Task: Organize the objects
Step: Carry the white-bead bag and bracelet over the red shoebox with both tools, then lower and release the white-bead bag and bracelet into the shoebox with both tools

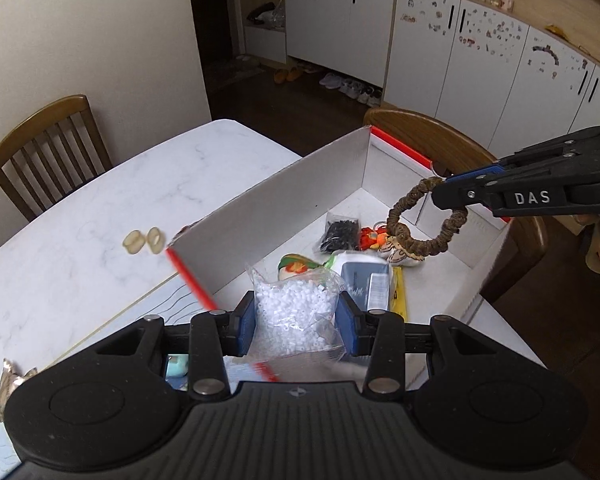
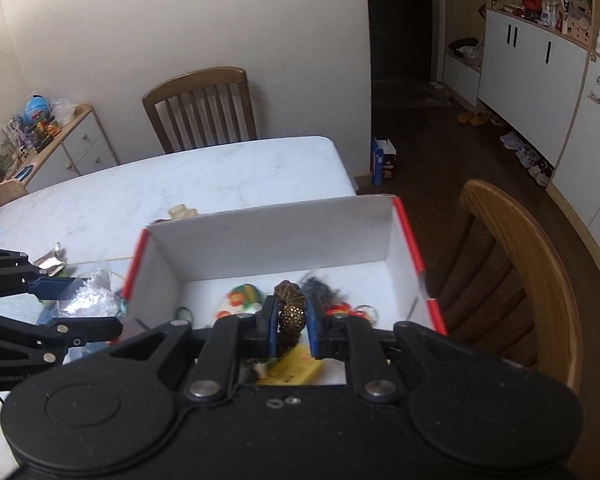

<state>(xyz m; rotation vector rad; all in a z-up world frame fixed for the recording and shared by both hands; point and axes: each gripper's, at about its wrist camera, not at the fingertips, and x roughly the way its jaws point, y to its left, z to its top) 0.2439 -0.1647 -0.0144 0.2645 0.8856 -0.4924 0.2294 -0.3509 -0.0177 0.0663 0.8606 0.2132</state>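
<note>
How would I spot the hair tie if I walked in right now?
Look at the open white box with red edges on the marble table. Over its far end, the right claw is shut on a brown ruched hair tie, hanging as a loop. It alone is held over the box; the bag of white beads sits in the left claw.

Home dining area beside an entryway. Marble-look table [image 2: 204,176] with wooden slat-back chairs [image 2: 202,106], white built-in cabinets [image 1: 476,60] at 1 o'clock covered in stickers, shoes [image 1: 352,86] lined up on dark floor at 12, low sideboard [image 2: 66,140] with toys at 9.
</note>
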